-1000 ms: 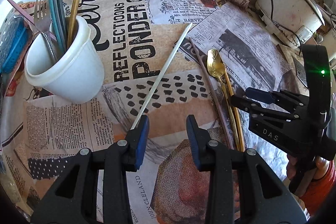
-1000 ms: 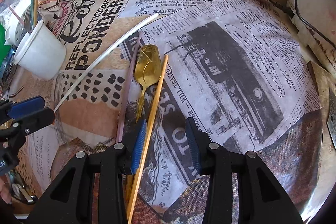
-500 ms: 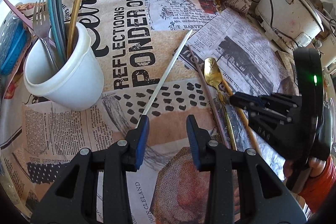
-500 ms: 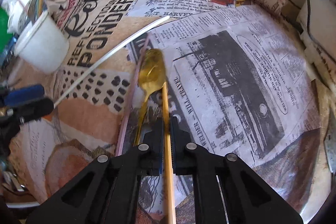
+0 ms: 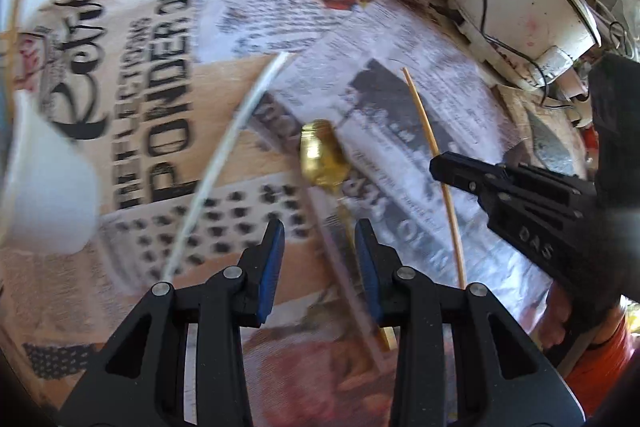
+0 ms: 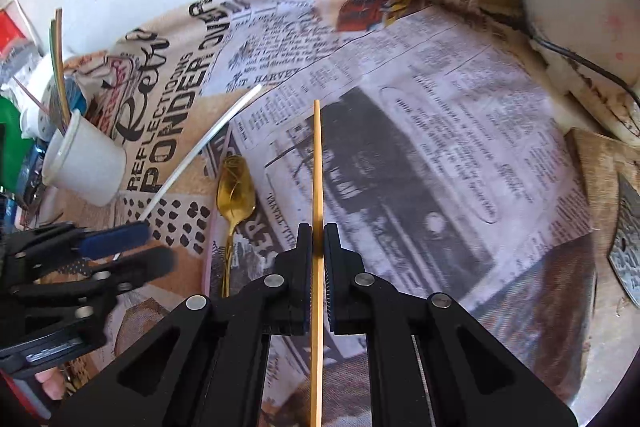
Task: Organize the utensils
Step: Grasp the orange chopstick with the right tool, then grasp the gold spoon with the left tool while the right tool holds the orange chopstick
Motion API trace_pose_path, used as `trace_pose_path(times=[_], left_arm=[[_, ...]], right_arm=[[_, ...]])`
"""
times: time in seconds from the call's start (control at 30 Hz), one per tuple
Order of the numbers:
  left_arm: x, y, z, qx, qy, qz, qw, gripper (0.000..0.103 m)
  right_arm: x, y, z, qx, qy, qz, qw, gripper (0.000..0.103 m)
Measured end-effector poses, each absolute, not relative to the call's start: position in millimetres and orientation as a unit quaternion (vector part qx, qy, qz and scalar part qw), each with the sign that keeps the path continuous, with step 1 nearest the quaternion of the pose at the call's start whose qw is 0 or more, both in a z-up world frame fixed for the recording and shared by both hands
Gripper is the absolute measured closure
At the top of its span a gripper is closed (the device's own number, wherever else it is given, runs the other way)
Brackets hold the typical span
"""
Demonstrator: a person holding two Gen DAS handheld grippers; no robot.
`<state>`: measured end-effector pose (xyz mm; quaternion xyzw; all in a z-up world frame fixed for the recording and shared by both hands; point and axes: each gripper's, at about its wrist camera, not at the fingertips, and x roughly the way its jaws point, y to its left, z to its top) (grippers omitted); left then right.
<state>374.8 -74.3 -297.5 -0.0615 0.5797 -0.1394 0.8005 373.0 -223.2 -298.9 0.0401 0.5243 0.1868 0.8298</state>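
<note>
Now, right gripper (image 6: 317,247): its jaws, apart a second ago with the yellow chopstick (image 6: 317,163) beside one pad, are clamped on that stick, which runs straight toward 12 o'clock in its own view.
Yellow chopstick: earlier flat on the cloth against the gold spoon (image 6: 235,187); now it is clear of the spoon, tip over the newspaper print.
Left gripper (image 5: 319,251): jaws part open as before, nothing between them; the view has swung so the spoon bowl, once at 2 o'clock, sits near 12 o'clock.
White chopstick (image 5: 224,163): unmoved on the tablecloth (image 6: 440,155), at 11 o'clock from the left gripper.
White cup (image 6: 86,163): holds utensils, at 9 o'clock in the right view.
</note>
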Motion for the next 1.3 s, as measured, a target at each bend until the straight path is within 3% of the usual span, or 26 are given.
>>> trace_pose_path(times=[0.33, 0.7, 1.0, 1.07, 1.3], left_arm=[[395, -102, -326, -0.072, 0.61, -0.14, 0.776, 0.068], [415, -117, -329, 0.007, 0.576, -0.104, 0.811, 0.067], [431, -133, -334, 0.028, 0.558, -0.115, 0.821, 0.06], [433, -130, -335, 0.022, 0.554, -0.114, 0.824, 0.071], [435, -128, -331, 0.026, 0.557, -0.114, 0.822, 0.071]], right_arm=[[367, -244, -295, 0.067, 0.517, 0.198, 0.83, 0.098], [364, -256, -284, 0.075, 0.495, 0.203, 0.842, 0.098], [361, -266, -275, 0.083, 0.483, 0.192, 0.85, 0.098], [360, -269, -274, 0.084, 0.482, 0.19, 0.851, 0.098], [358, -270, -267, 0.087, 0.474, 0.19, 0.856, 0.098]])
